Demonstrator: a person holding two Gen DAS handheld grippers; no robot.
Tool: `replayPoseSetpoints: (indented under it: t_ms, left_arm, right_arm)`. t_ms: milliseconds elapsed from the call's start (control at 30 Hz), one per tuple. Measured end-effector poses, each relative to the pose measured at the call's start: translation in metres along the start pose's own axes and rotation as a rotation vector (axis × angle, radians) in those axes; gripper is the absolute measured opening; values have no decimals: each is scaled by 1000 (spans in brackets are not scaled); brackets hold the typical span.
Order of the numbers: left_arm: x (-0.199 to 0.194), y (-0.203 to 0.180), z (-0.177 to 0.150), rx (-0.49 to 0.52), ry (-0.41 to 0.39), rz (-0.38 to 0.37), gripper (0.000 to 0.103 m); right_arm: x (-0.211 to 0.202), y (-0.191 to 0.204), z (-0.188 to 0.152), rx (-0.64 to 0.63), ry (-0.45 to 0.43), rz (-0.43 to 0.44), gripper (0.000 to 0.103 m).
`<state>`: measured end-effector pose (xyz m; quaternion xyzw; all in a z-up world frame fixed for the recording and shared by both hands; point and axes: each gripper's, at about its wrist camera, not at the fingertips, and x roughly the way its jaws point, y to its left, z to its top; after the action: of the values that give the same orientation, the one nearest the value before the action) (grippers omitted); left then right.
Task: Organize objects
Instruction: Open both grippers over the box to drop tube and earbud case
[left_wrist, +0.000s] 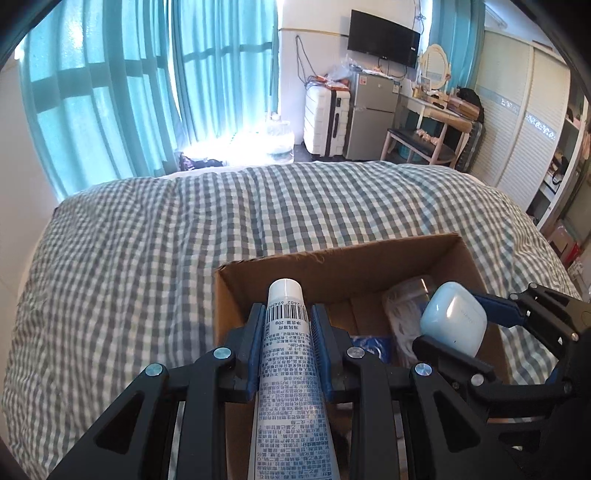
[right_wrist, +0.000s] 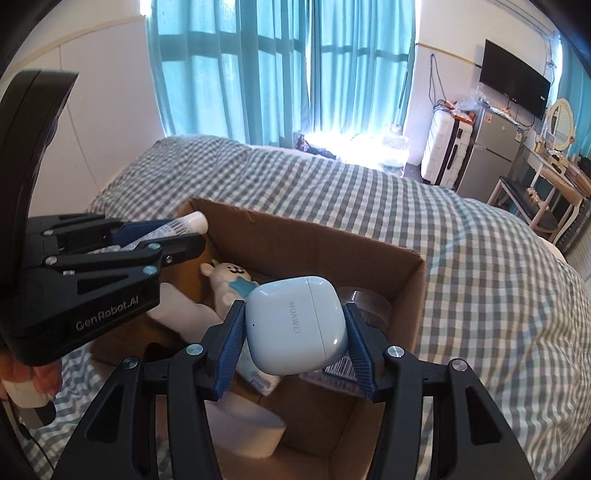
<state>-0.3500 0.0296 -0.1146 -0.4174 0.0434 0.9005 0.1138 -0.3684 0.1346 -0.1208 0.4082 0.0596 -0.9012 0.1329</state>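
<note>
1. The left gripper is clamping a white tube above the cardboard box.
2. The right gripper is squeezing an earbud case over that box.
3. The box is sitting on the checked bedspread.

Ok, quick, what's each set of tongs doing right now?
Left tongs: closed on the white tube.
Right tongs: closed on the earbuds case.

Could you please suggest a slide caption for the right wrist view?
Right gripper holds a pale blue earbud case above an open cardboard box on a checked bedspread.
</note>
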Motion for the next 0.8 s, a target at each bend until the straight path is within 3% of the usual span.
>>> replayPoseSetpoints:
  t_ms: [333,433,467,667,733,800]
  left_arm:
    - [29,-3,0,27,27,-26,26]
    - [30,-3,-5,13,49,-50,28]
    - [30,-4,-6,9,58,-51,29]
    - [10,-1,-8,-31,81,-27,65]
    - [-7,-3,-6,-27,62,7,79]
    - [-28,-4,-2,-16,24,25,84]
  right_arm:
    - [11,0,-6,-18,2,-2,52]
    - [0,2,-5,-25,-16,-17,68]
    - [-5,3,-4,-31,-20,-18,68]
    - [-41,2,8,-50,-55,-56,71]
    - [-58,0,15,-50,-76,-69,76]
    - [-79,0,21,-41,-105,-82,78]
